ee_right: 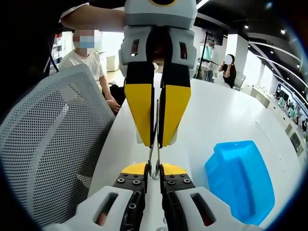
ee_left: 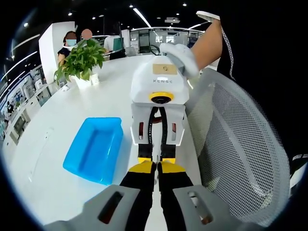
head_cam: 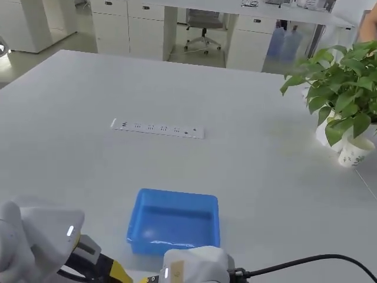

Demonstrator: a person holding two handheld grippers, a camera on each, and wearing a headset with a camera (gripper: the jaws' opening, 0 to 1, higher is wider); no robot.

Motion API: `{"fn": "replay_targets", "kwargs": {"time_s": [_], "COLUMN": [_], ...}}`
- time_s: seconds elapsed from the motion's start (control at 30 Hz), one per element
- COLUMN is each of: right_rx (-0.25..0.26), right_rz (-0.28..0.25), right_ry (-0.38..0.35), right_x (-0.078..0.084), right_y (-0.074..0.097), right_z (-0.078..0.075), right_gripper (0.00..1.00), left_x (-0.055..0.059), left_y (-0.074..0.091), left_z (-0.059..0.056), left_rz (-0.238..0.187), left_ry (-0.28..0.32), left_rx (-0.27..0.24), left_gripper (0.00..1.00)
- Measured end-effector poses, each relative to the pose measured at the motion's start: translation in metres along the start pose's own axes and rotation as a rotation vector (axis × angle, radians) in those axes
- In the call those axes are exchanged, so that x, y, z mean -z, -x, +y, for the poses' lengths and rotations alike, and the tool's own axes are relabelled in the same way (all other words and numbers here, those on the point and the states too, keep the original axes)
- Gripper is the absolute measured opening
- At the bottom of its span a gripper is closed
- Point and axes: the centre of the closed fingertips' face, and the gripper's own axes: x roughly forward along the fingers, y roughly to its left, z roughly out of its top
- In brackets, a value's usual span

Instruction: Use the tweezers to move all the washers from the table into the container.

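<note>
1. Left gripper (ee_left: 155,166): nearest, at the table's near edge, low left in the head view. Jaws narrow, closed about the tweezers.
2. Right gripper (ee_right: 154,169): faces the left gripper tip to tip. Jaws narrow, closed about the other end of the same tool. Its white housing carries a tan label (ee_left: 164,69), with small lettering below that reads roughly "XENSE".
3. Tweezers (ee_right: 155,139): thin metal, above the table's near edge and just beside the container. The long axis runs straight from one gripper to the other, in line with both sets of jaws. Which end is the tip cannot be told.
4. Mesh chair back (ee_right: 53,134): grey, beside the grippers, off the table.
5. Container (head_cam: 171,242): blue rectangular tray, open side up, on the white table (head_cam: 265,177) just beyond the grippers.
6. Power strip (head_cam: 158,128): white, lying flat mid-table, long axis crosswise. Markings too small to read.
7. Paper cup (head_cam: 355,153): green print, illegible, at the far right.
8. Plant (head_cam: 344,82): green leaves in a white pot, just behind the cup.
</note>
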Motion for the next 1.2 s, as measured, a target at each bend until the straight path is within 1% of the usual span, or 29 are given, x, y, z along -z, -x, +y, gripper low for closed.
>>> {"fn": "replay_targets", "kwargs": {"time_s": [0.4,0.57,0.83,1.03,1.2], "right_rx": [-0.003,0.000,0.008,0.007,0.011], "right_rz": [-0.001,-0.004,-0.008,-0.018,-0.014], "right_ry": [0.000,-0.002,0.003,-0.010,-0.007], "right_x": [-0.0013,-0.0016,-0.0032,-0.0037,-0.0023], "right_y": [-0.0056,-0.0060,-0.0043,-0.0027,-0.0029], "right_z": [-0.0006,-0.0013,-0.0033,-0.0023,-0.0022], "right_gripper": [0.11,0.11,0.11,0.11,0.10], "left_x": [0.0047,0.0048,0.0017,-0.0009,-0.0015], "left_y": [0.0014,0.0015,0.0022,0.0006,0.0007], "left_z": [0.0021,0.0029,0.0031,0.0031,0.0031], "left_rz": [0.012,0.010,-0.006,-0.012,-0.016], "left_ry": [-0.002,-0.002,0.002,-0.005,-0.001], "left_rx": [-0.001,-0.001,0.004,0.009,0.011], "left_gripper": [0.05,0.06,0.05,0.05,0.05]}}
